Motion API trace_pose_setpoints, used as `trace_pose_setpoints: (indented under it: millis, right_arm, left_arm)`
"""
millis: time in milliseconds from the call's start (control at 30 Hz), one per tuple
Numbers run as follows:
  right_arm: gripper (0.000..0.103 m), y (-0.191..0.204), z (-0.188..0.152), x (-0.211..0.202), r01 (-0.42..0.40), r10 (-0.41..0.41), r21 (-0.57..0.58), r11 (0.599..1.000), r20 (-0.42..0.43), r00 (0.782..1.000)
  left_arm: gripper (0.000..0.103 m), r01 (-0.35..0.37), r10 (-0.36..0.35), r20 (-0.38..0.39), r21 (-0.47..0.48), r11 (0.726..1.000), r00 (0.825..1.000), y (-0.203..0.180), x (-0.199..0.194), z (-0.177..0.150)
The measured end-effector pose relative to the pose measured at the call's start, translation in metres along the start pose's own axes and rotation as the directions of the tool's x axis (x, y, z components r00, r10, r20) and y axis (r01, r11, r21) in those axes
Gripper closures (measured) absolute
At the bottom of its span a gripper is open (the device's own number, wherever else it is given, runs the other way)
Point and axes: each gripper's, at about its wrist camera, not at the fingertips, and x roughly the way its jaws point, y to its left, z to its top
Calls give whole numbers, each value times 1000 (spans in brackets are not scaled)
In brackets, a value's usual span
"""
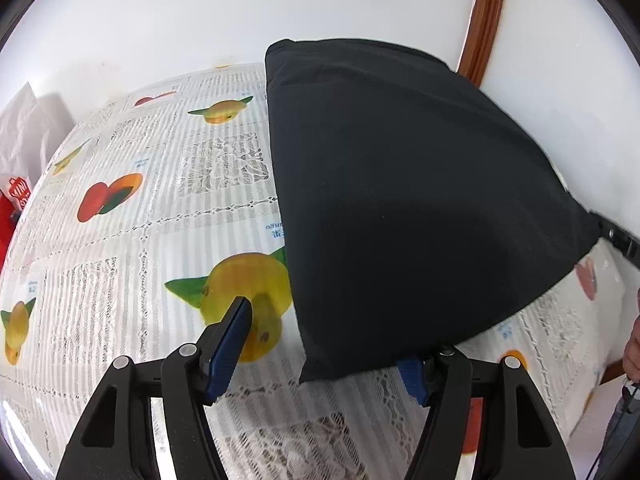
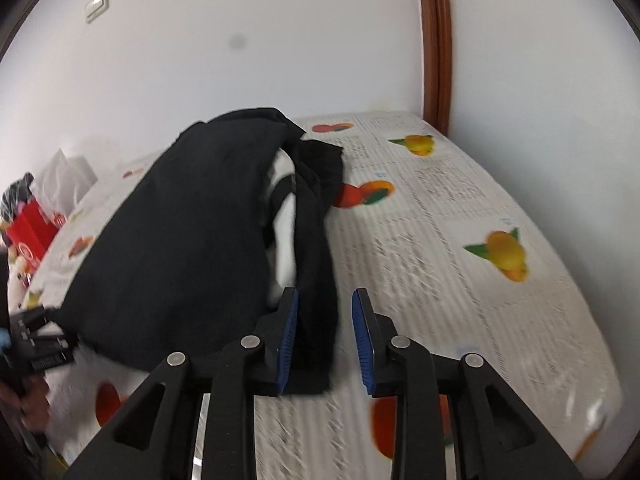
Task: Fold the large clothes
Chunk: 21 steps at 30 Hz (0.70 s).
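Through the left wrist camera, my left gripper [image 1: 328, 336] had its jaws wide apart and clamped on nothing. The near corner of the black garment [image 1: 400, 180] lay draped over its right finger, hiding that tip, while the left finger [image 1: 236, 328] stood clear of the cloth over bare table [image 1: 140, 240].

My right gripper [image 2: 326, 292] also had its jaws apart. A narrow folded strip of the garment ran up between them, close to the left pad, and I could not see either pad pressing on it.

The garment lay on the table's middle, its long axis running from the table's near edge toward the far wall. It was soft, matte, dark knit, folded into a broad slab with one rounded side, and something white showed inside the loose fold.

The table wore a white lace cloth printed with oranges and lemons. Past the table's far corner rose a brown wooden door frame [image 1: 484, 20].
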Motion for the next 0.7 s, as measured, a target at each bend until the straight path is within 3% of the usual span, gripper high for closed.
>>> trace_pose_setpoints:
  millis: [100,200,367,467,533,633,700]
  right_arm:
    - [72,-26,-16,-20,-14,14,6,1000,-18,1000]
    - [68,-18,-23,-25,-37,37,-11,999,-35,999]
    - [64,25,-19,3,-95,93,-13,995,-75,993]
    - [64,37,-15,17,-98,98,2,995,-63,993]
    - [64,40,-9,32,-88,90,24,996,-69,994]
    - [66,40,-5,47,-54,59,47,997,-105,993]
    - [74,41,-4,54,-68,74,54,996,-112,991]
  left_arm:
    - [39,29,-29,18,7,1000,999,5,-12,-5]
    - [39,50,-51,38,23,998,998,7,-23,-11]
    - [44,47,-49,48,36,998,998,7,-30,-14]
    - [56,50,-51,36,42,998,998,4,-25,-13]
    - [73,63,-64,12,45,997,998,2,-19,-10]
    - [80,61,-62,9,34,998,998,0,-16,-8]
    - [83,52,-53,12,29,998,999,1,-14,-7]
